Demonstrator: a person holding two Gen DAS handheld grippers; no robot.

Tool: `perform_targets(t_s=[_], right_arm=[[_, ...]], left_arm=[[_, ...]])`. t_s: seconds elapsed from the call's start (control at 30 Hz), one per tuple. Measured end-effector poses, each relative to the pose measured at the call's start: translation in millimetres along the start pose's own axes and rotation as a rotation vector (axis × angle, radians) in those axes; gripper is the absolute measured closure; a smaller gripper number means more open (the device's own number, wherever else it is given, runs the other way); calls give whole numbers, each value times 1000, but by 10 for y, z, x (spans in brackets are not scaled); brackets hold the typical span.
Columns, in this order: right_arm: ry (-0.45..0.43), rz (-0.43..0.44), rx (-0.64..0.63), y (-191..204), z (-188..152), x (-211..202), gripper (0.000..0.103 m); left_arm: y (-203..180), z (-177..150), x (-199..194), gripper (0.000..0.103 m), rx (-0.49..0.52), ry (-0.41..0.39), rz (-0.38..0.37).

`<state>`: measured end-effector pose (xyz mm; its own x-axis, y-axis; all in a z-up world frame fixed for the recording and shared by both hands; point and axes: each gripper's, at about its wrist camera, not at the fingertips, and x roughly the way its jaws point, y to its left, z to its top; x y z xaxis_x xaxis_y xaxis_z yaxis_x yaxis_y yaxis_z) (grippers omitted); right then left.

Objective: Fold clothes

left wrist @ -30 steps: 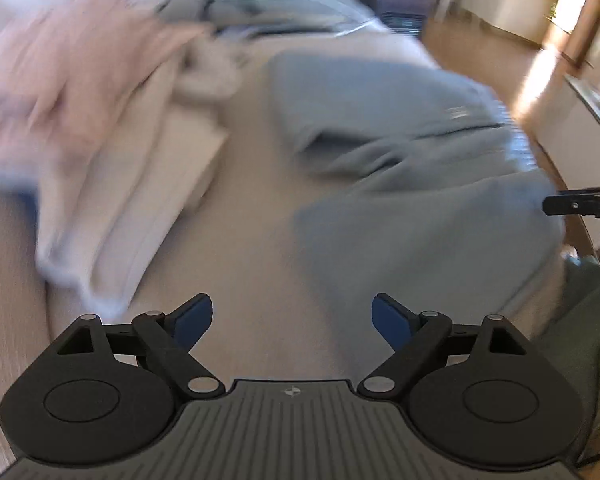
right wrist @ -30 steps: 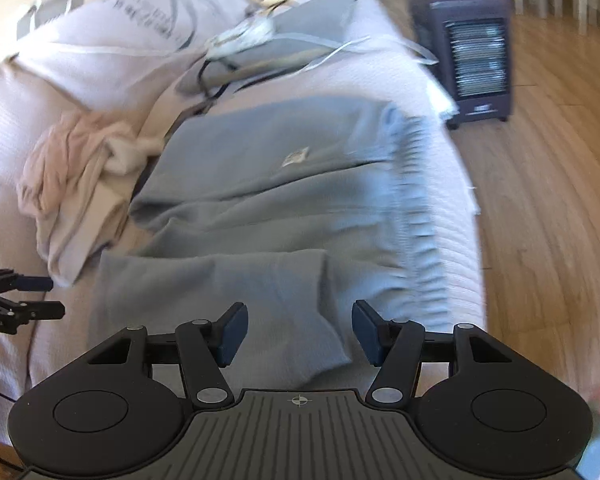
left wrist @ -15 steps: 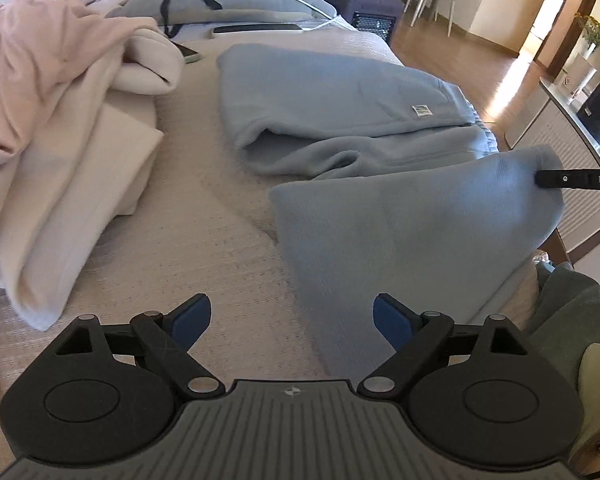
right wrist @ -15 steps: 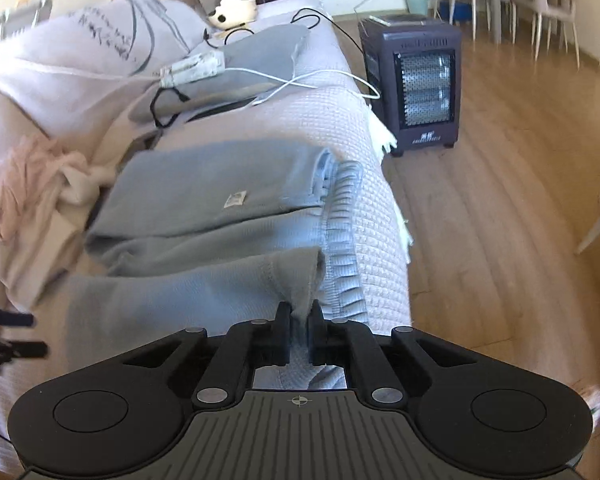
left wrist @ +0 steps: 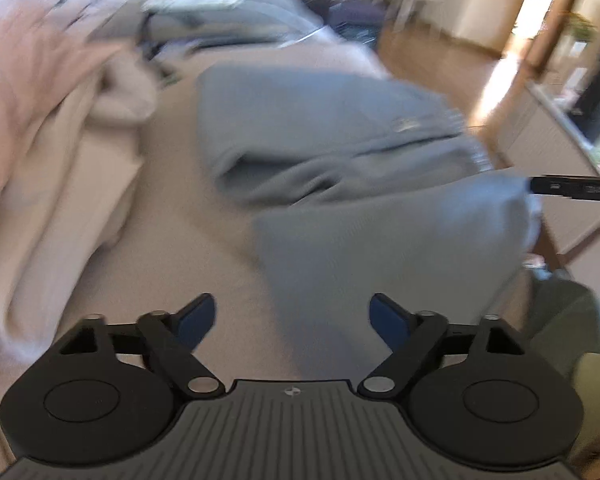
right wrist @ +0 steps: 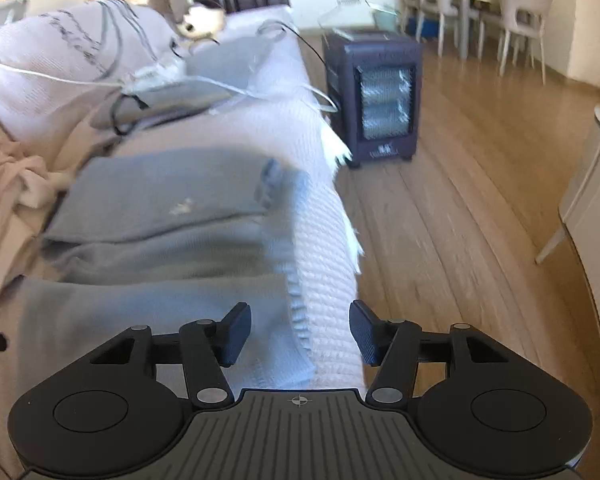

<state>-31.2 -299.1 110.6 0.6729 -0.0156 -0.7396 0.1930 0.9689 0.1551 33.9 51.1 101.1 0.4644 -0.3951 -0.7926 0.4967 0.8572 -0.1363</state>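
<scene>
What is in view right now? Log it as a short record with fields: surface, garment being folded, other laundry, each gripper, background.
surface: pale woven sofa cover
garment being folded: light blue fleece garment, partly folded, lying flat on the cover
other laundry: pink and cream clothes pile, to the left of the blue garment
left gripper: left gripper open, jaws just closing somewhat, nothing between them
right gripper: right gripper open, jaws just reopened, no cloth pinched
background: dark purple portable heater on the wooden floor
</scene>
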Motion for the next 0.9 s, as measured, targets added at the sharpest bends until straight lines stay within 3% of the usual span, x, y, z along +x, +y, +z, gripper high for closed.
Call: perform_targets(t_s=[0.07,0.17,0.27,0.5,0.67,0.9], right_arm=[[-4,56,6,57,15,-57,52],[0,106,-24,172,3,-59,72],[14,149,-35,241,-14,16,79],[75,111,-13,198,-97,281,80],[98,109,30,84,-163,458,82],[132,70,39,70,-94,603,82]], left_arm=[[-110,56,-18,58,40,-21,-19],[-209,91,4,72,73,-24,-67],[-286,96,88,73,108,-8,-81],[-71,40,527,73,91,90,21],[-62,32,684,71,121,109,28],[35,110,771,68,60,108,-11]])
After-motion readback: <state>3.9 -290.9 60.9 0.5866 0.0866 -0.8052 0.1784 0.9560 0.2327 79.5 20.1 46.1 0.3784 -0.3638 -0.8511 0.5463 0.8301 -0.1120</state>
